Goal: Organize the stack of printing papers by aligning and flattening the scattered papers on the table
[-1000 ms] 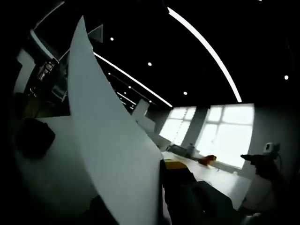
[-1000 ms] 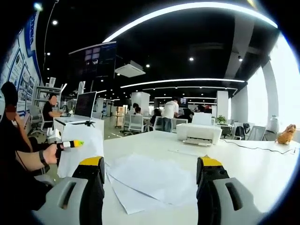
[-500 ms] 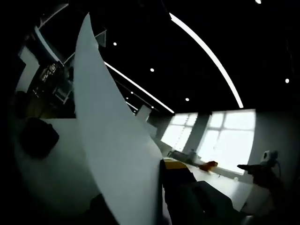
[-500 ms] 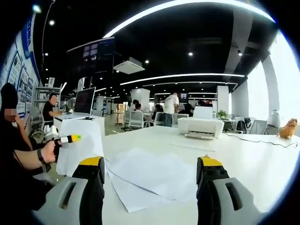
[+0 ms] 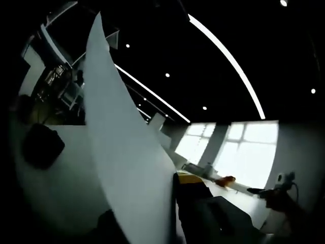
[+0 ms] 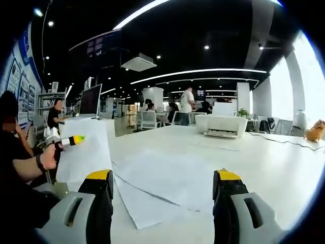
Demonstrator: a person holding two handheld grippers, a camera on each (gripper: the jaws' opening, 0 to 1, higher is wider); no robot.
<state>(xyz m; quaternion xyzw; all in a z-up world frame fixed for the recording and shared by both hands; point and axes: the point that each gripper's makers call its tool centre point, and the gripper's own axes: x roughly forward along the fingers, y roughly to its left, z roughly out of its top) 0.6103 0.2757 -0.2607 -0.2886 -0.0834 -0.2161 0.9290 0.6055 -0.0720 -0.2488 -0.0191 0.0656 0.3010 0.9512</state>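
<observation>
On the table (image 6: 264, 168), we hover the right gripper (image 6: 163, 203), jaws wide, over loose papers (image 6: 162, 183). Our left gripper (image 6: 68, 141) pinches one limp sheet (image 5: 127, 168) by its edge; thin and slippery, it likely creases unless gripped at margins.

Papers (image 6: 162, 185) on table (image 6: 264, 168), printer (image 6: 226, 125) behind

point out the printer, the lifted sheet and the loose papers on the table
printer (image 6: 225, 125): right gripper view, front of its white body
lifted sheet (image 6: 84, 155): right gripper view, middle of its face
loose papers (image 6: 162, 179): right gripper view, top sheet's centre
</observation>
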